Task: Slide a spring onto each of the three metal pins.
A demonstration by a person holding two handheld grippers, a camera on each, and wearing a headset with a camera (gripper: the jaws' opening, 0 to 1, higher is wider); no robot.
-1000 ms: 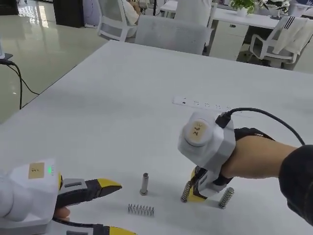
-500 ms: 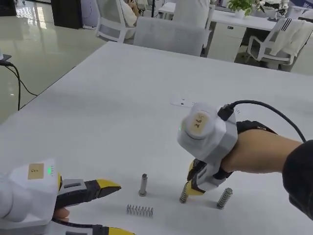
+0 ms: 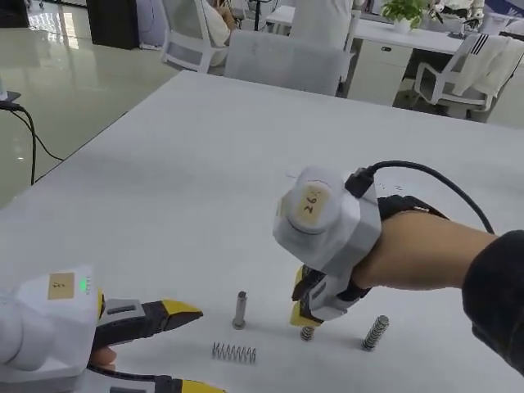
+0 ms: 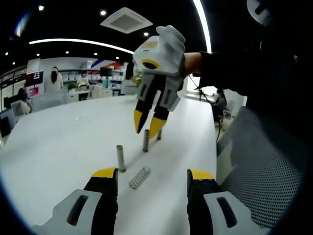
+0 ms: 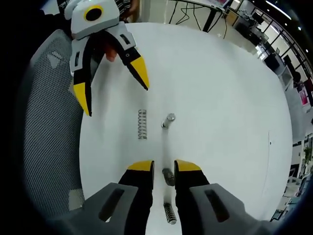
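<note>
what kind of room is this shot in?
Looks like an open-plan office: swivel chairs and desks behind the white table, a potted plant, a ceiling air vent.

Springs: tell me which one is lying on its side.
The loose spring in front of the bare pin: it lies flat on the table, while the middle spring and the rightmost spring stand upright.

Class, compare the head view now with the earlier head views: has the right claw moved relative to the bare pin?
Yes. The right claw has shifted left, closer to the bare pin, which stands where it did on the table.
</note>
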